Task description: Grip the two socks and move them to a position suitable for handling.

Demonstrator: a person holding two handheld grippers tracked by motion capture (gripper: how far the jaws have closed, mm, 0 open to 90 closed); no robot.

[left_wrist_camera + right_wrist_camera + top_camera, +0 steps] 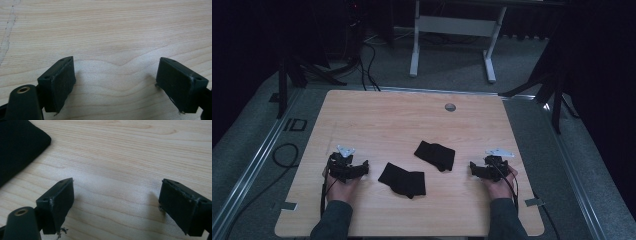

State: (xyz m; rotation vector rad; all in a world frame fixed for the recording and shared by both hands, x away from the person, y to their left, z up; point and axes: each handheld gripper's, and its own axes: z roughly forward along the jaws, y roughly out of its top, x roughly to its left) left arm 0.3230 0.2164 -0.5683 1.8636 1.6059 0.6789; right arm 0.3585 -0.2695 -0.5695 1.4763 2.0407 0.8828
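Both your hand-held grippers, left [363,169] and right [473,167], rest wide and empty on the bench [377,117]; next, reach inward for the dark cloths [402,179], possibly socks.

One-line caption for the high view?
Two open grippers, left and right, flank two black cloths on a wooden table.

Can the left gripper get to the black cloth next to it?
Probably yes: the left gripper is open, and just bare table lies between it and the nearer black cloth.
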